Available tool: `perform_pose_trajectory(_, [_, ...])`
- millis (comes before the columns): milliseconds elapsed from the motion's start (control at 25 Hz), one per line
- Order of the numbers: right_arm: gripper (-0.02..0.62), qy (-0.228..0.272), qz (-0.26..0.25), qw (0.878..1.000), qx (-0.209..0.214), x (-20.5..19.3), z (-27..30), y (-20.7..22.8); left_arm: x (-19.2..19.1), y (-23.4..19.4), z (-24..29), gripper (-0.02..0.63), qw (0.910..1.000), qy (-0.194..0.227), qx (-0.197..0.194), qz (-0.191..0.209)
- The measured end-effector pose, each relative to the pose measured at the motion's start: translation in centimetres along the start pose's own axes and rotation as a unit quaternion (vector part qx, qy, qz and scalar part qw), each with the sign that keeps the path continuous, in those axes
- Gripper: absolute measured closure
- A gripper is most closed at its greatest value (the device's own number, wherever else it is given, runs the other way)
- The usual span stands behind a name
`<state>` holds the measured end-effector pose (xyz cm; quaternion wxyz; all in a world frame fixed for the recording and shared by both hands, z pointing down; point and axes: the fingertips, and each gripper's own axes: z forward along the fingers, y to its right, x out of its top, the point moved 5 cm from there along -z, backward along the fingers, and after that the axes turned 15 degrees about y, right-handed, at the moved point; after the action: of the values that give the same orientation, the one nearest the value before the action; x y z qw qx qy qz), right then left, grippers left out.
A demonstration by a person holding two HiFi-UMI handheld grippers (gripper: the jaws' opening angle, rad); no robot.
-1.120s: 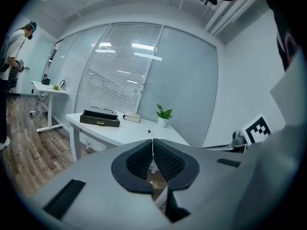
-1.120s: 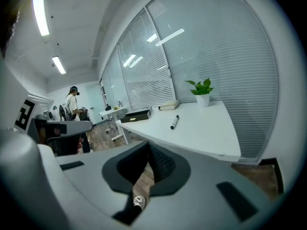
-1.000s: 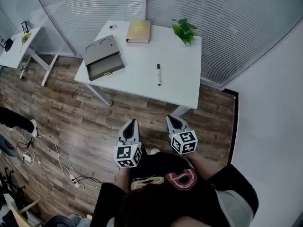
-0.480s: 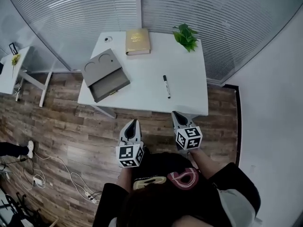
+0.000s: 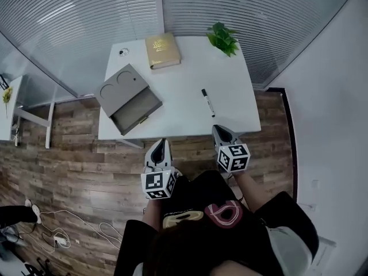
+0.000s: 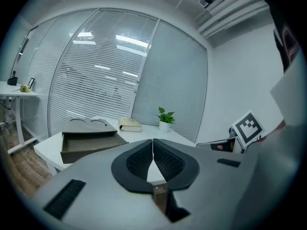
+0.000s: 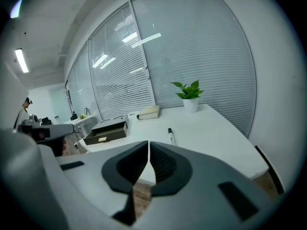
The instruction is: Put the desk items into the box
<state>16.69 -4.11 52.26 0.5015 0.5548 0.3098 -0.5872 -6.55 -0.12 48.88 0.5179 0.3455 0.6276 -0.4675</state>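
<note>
The white desk (image 5: 230, 105) stands against a slatted glass wall. At its left front corner sits the grey box (image 5: 127, 98), with two round recesses in its top and its drawer pulled open toward the desk's near edge. Behind it, at the far edge, lies a tan book (image 5: 162, 50). The black-and-white marker (image 5: 207, 102) lies on the bare desktop right of centre, well apart from the box. A potted plant (image 5: 223, 38) stands at the far right corner. The left gripper (image 5: 163, 142) hovers off the desk's near edge, below the box; its jaws are closed tip to tip with nothing between them. The right gripper (image 5: 218, 129) hovers at the near edge, below the marker, jaws likewise closed and empty.
</note>
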Motion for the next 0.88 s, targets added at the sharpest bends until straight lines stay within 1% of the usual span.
perform_pose_trajectory(160, [0.583,-0.003,-0.003,1.0,-0.012,-0.1,0.4,-0.2,-0.1,0.0,0.0,0.588,0.9998,-0.003,-0.018,-0.003])
perform_pose_trajectory(320, [0.581,-0.017,-0.006,1.0,-0.024,-0.1,1.0,-0.2,-0.1,-0.6,0.5,0.588,0.9997,-0.005,-0.02,-0.009])
perform_pose_trajectory(400, [0.578,-0.026,-0.006,0.999,-0.026,-0.3,1.3,-0.1,-0.1,-0.8,0.7,0.588,0.9998,-0.004,-0.015,-0.013])
perform_pose_trajectory(440, [0.565,-0.032,-0.006,0.999,-0.025,-0.5,1.4,-0.1,-0.1,-0.9,0.8,0.588,0.9998,-0.004,-0.012,-0.014])
perform_pose_trajectory(480, [0.536,-0.038,-0.005,0.999,-0.022,-0.6,1.6,0.0,-0.2,-1.0,0.9,0.588,0.9998,-0.004,-0.009,-0.014])
perform_pose_trajectory(520, [0.526,-0.043,-0.004,0.999,-0.021,-0.7,1.9,0.1,-0.2,-1.1,1.1,0.588,0.9999,-0.004,-0.007,-0.015])
perform_pose_trajectory(680, [0.525,-0.062,-0.014,0.998,-0.015,-0.9,3.5,0.5,-0.3,-2.1,1.6,0.588,0.9998,-0.007,0.013,-0.015])
perform_pose_trajectory(800, [0.48,-0.076,-0.024,0.997,-0.018,-0.9,4.7,1.3,-0.1,-2.8,2.3,0.588,0.9995,-0.008,0.025,-0.016])
perform_pose_trajectory(880, [0.468,-0.086,-0.028,0.996,-0.023,-0.7,5.5,2.0,0.1,-3.3,2.9,0.588,0.9993,-0.008,0.034,-0.015])
